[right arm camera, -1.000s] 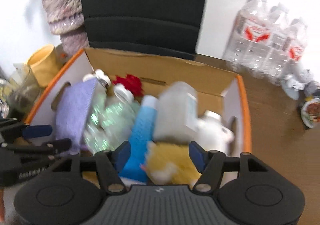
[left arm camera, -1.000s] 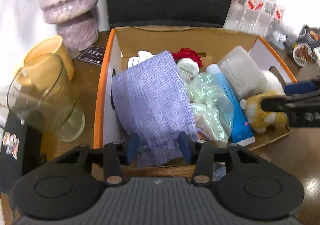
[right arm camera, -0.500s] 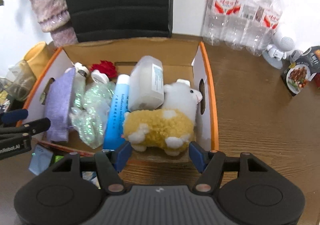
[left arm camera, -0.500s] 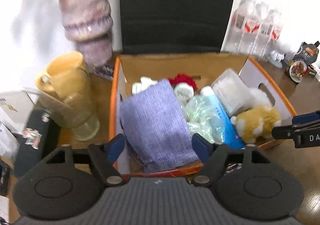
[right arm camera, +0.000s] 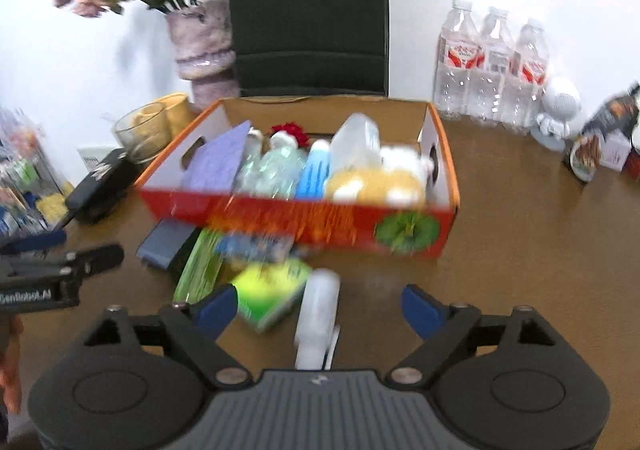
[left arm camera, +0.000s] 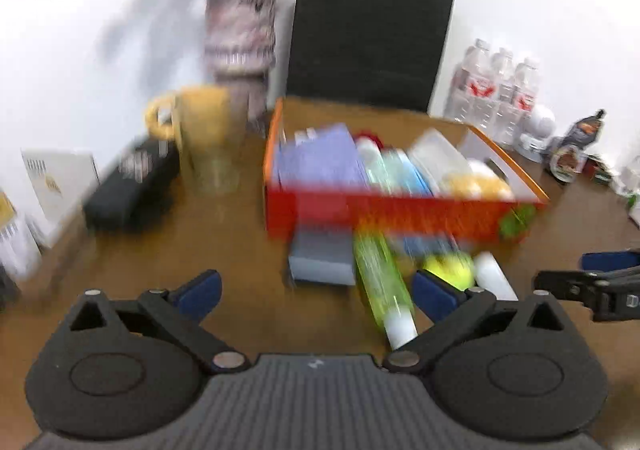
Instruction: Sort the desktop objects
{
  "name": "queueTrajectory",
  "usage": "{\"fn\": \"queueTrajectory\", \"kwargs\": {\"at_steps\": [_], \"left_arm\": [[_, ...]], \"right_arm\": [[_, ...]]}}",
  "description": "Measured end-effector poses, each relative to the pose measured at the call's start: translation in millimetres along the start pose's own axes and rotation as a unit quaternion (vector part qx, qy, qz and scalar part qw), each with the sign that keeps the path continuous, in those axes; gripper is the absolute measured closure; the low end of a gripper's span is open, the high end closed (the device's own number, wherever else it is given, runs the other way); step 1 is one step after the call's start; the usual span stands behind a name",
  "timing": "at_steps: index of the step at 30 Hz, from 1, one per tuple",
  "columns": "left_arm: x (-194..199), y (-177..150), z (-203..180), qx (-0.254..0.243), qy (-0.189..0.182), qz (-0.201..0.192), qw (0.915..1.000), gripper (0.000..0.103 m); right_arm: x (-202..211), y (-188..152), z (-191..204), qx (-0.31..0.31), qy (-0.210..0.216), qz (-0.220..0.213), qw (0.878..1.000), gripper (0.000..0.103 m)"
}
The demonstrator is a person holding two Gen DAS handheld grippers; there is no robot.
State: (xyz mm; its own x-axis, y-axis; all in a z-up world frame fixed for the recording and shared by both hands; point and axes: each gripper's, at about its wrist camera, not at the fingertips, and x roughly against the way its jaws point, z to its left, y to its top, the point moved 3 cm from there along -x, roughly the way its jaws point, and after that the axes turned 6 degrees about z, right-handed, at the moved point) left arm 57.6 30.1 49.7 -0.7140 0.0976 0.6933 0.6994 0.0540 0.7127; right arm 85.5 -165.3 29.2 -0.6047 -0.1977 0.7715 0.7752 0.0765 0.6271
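We hold both grippers, left and right, spread wide and empty, near a smooth white bottle; the cardboard box sits beyond.

Both wrist views low above table, facing orange box, shared centrally

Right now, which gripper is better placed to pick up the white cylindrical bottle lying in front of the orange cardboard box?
Likely right. The white cylindrical bottle lies between the right gripper's open fingers. From the left gripper, also open, the bottle sits off to the right, outside its fingers, with a green bottle nearer.
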Motion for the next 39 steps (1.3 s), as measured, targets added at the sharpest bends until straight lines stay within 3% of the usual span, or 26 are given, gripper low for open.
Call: {"fn": "queueTrajectory", "kwargs": {"at_steps": [2,5,9,11,20,39], "left_arm": [[3,-29,-3,-0.002,-0.004,0.0,1.0,0.0],[6,-62,-11,-0.044,-0.004,0.001,0.999,0.0],[11,-78,-14,-0.054,-0.008,0.005,0.9985,0.0],[10,-81,-14,-0.05,-0.006,0.009,0.9987,0.0],[2,-92,-20,-0.059,0.023,0.015,0.9979,0.0],[-1,-93,-21,-0.057,0.027,0.016,0.9979,0.0]], "right_arm": [[0,-34,-1,-0.018,0.008,-0.02,1.0,0.014],[-5,-82,5,-0.029,-0.007,-0.029,0.999,0.014],[-5,-109,16,-0.02,-0.021,-0.044,0.999,0.012],[-7,-112,15,-0.026,-0.018,-0.047,0.998,0.003],[-12,-122,24,-0.003,-0.063,-0.053,0.997,0.002],[-13,-122,24,-0.001,-0.059,-0.045,0.997,0.0]]}}
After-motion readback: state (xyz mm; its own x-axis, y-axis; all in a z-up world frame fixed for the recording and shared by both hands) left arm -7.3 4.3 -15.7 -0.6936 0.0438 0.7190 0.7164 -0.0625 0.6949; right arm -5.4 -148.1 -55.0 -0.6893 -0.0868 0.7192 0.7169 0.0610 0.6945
